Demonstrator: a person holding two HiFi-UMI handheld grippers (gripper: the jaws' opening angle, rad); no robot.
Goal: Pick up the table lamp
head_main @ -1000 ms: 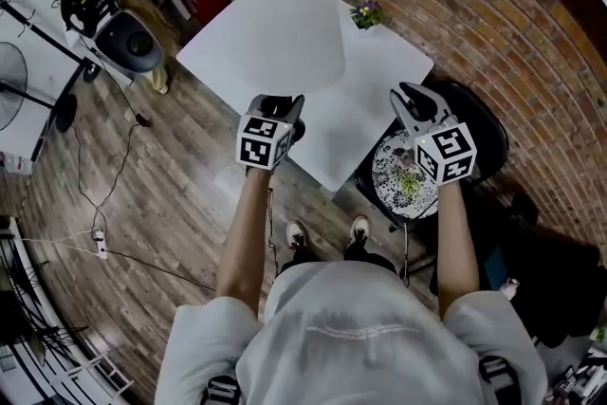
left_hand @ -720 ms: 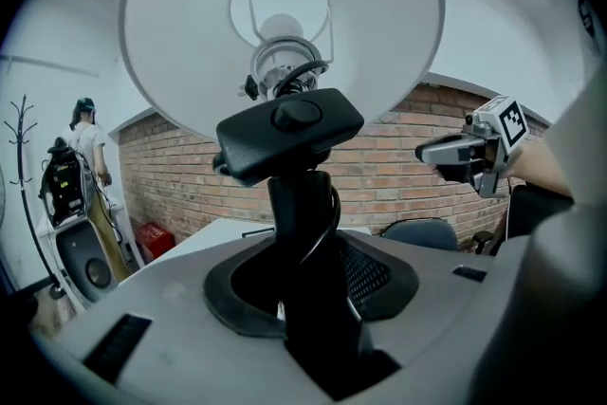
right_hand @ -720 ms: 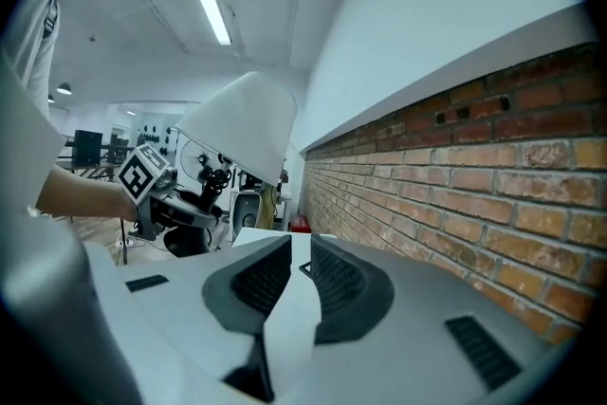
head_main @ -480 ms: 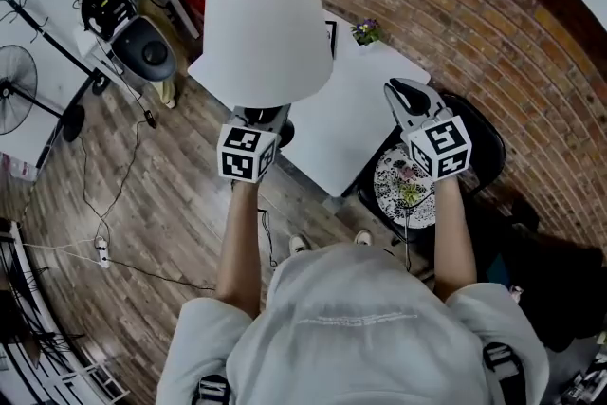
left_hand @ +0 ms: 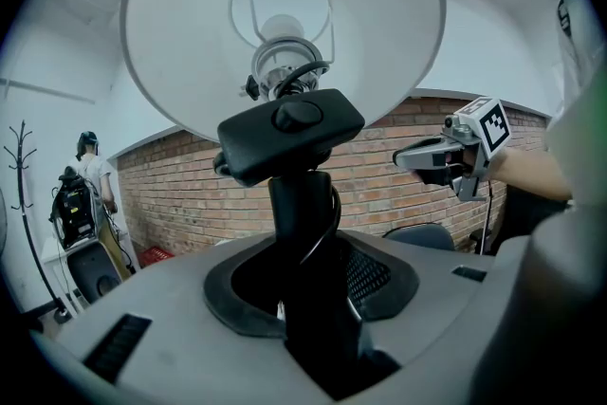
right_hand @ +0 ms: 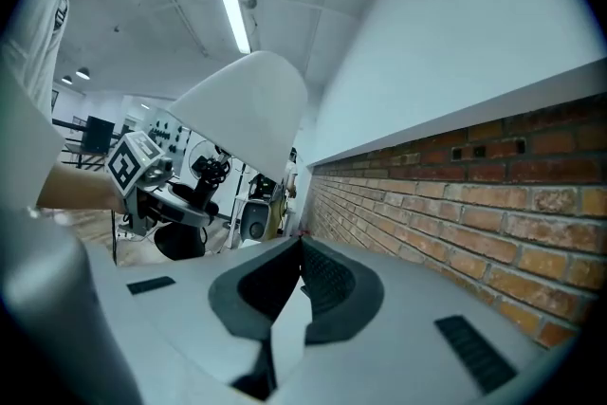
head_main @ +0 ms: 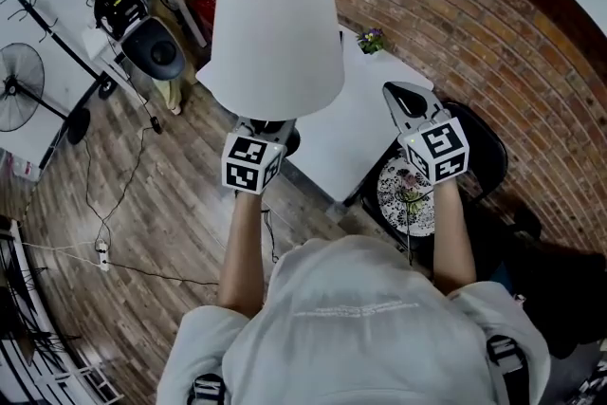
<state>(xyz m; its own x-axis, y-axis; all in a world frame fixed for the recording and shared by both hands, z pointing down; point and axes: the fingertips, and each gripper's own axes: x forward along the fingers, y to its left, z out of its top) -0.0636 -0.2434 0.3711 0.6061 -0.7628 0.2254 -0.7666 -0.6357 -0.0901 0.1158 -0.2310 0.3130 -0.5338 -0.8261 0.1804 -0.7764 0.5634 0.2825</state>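
Gripping the table lamp with the left gripper: jaws clenched on the black stem, just below the black switch block. Running straight up and away from those jaws along the long axis: stem, then bulb, then white shade, upright or close to it. Held in the air, by the look of it, above the near left edge of the table, with the shade covering the table's left corner in the head view and the gripping hand out over the wooden floor. Cannot tell from these views about any contact between the lamp's foot and the table.

Hanging by the table's right corner, well apart from the lamp: the right gripper, jaws closed tip to tip on nothing at all. Pointing along the brick wall, with the shade up and to the left in its own view.

Judging the pick-up as good as done, and on the left side alone. Turning on one relation for any coming move: nearly all of the lamp's height and bulk above the grip, little or none below it. Keep the stem vertical and the clench firm, or risk the shade swinging over and twisting the stem in the jaws. Nearer by far on the left. No call for the right to come in, except perhaps to steady the shade.
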